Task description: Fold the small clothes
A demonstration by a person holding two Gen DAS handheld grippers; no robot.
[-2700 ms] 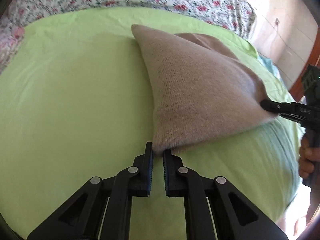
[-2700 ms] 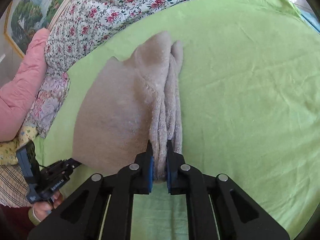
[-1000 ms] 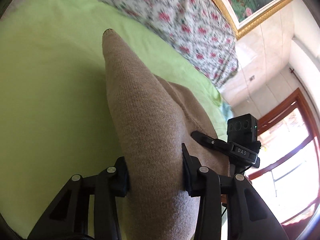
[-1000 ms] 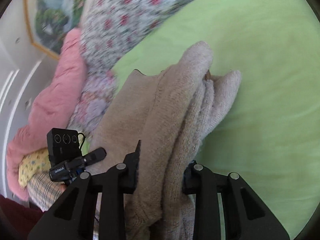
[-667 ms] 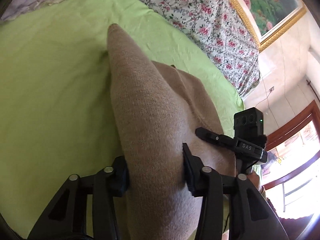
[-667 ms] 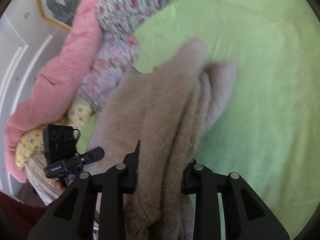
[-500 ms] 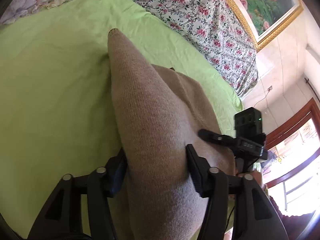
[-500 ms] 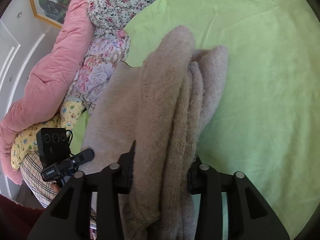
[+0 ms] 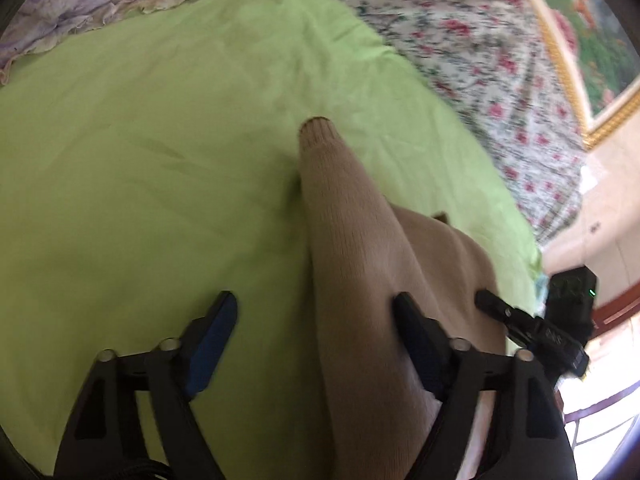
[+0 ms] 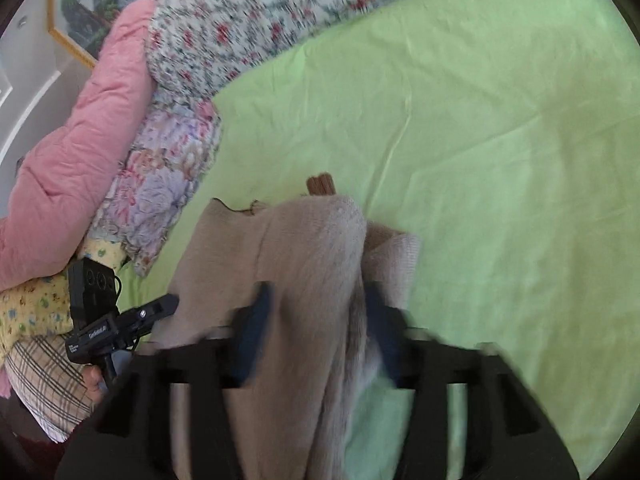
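Observation:
A beige knit garment (image 9: 360, 240) lies folded lengthwise on the green bedsheet (image 9: 160, 160), its narrow end pointing away from me. My left gripper (image 9: 314, 304) stands wide and its jaws are closing. The cloth rests against the right finger while the left blue pad (image 9: 212, 332) is clear of it. In the right wrist view the bunched garment (image 10: 304, 248) runs between the blurred fingers of my right gripper (image 10: 316, 296). Those jaws are closing around it, still spread. Each gripper also shows in the other's view: the right gripper (image 9: 532, 328) and the left gripper (image 10: 120, 320).
A floral quilt (image 10: 260, 20) borders the sheet at the back, with a pink quilt (image 10: 80, 140) and patterned pillows (image 10: 160, 192) to the left. A hand (image 10: 94, 380) holds the left gripper. A gold-framed picture (image 9: 600, 20) hangs on the wall.
The left jaws have spread and the left pad has come off the cloth. The right jaws stand wider and blurred. Both hands have swung across the bed, the garment now lower.

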